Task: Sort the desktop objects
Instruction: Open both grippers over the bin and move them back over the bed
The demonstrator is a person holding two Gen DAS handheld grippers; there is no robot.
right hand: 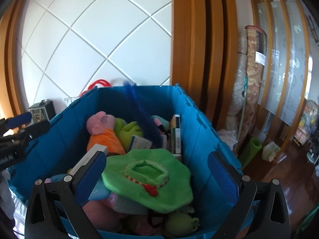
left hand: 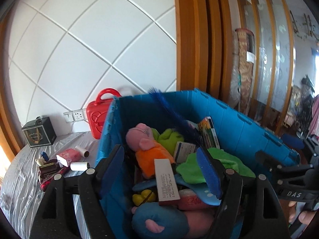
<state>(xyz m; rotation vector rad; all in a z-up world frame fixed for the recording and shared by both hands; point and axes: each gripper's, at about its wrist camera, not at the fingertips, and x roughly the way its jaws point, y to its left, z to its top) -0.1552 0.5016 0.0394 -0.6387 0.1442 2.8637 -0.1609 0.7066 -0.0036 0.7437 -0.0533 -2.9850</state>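
A blue plastic crate [left hand: 235, 123] [right hand: 201, 137] stands on the table, full of things: a pink pig plush in an orange dress [left hand: 147, 147] [right hand: 103, 131], a green plush hat [right hand: 149, 177] [left hand: 209, 165], a long white box [left hand: 166, 179], books [left hand: 209, 133], a blue feather duster [left hand: 171, 111]. My left gripper [left hand: 161, 171] is open over the crate's near left side, holding nothing. My right gripper [right hand: 157, 177] is open, its jaws either side of the green hat, above it. The right gripper also shows at the left wrist view's right edge [left hand: 279, 171].
On the grey tablecloth [left hand: 20, 179] left of the crate lie white rolls [left hand: 79, 166], a pink packet [left hand: 66, 156] and a dark small box [left hand: 47, 169]. A black gift box [left hand: 38, 132] and a red case [left hand: 97, 113] stand by the wall. Wooden door frames are right.
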